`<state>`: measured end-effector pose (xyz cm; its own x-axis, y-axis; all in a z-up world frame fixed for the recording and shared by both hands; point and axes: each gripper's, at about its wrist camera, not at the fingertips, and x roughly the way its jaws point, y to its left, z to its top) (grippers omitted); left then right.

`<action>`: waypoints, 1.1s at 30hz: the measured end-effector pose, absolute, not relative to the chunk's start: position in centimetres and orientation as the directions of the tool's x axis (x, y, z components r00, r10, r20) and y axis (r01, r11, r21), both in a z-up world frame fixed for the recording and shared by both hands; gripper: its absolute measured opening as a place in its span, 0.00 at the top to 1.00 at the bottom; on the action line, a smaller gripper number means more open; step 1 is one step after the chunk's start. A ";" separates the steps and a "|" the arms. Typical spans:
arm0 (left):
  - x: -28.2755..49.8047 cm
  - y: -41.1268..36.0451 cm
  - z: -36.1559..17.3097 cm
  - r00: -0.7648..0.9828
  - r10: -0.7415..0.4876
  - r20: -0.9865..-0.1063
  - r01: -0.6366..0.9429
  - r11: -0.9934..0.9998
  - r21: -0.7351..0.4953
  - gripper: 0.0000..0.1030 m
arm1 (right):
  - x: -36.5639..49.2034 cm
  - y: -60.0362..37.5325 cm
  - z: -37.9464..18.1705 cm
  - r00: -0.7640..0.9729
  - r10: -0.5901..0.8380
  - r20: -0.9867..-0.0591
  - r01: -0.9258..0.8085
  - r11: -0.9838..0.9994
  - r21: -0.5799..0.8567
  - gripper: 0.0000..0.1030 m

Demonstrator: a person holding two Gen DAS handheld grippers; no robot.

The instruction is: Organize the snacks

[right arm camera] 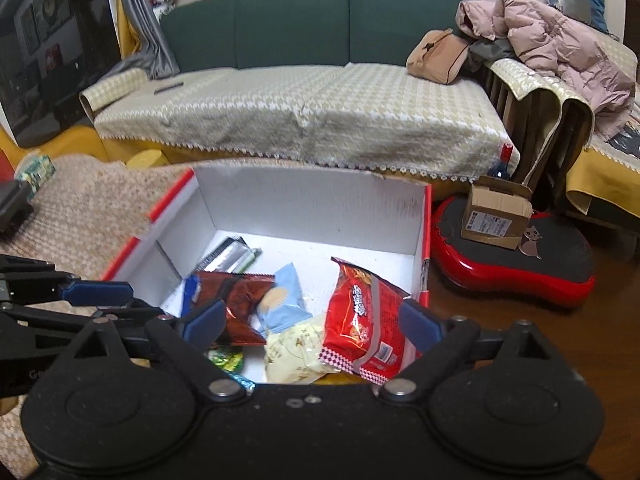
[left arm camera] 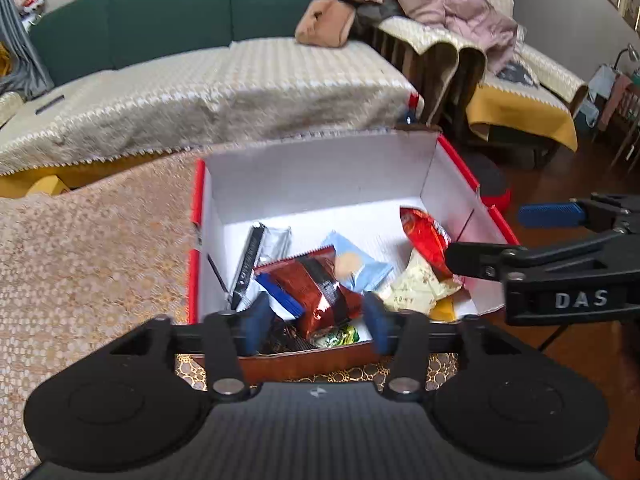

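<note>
Red-rimmed box (right arm camera: pixel 424 240) of snacks, both hand-held grippers released, cardboard carton (right arm camera: pixel 496 216) only in right view

Box (right arm camera: pixel 312 204) – matt white cardboard inside, glossy red outside. Snack packets: crinkled shiny foil on the dark red one (left arm camera: pixel 316 288), glossy plastic on the bright red (right arm camera: pixel 360 320). Tablecloth (left arm camera: pixel 88 248) – woven, rough-textured cloth. Gripper pads (right arm camera: pixel 204 322) matt blue, ribbed; arms matt black plastic.
</note>
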<state>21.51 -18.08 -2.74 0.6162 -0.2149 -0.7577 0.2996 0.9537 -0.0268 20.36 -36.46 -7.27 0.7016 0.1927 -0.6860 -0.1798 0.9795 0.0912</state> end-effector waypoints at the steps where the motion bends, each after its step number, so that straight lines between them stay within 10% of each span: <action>1: 21.3 -17.9 -2.4 0.626 -0.217 -0.749 0.298 0.954 -0.028 0.39 | 20.0 -36.6 -6.9 0.707 0.198 -0.678 -0.180 0.979 0.099 0.09; 33: 12.8 -15.0 2.7 0.720 -0.285 -0.633 0.289 0.952 -0.099 0.03 | 8.5 -36.5 -2.5 0.829 0.232 -0.510 -0.152 0.969 0.194 0.00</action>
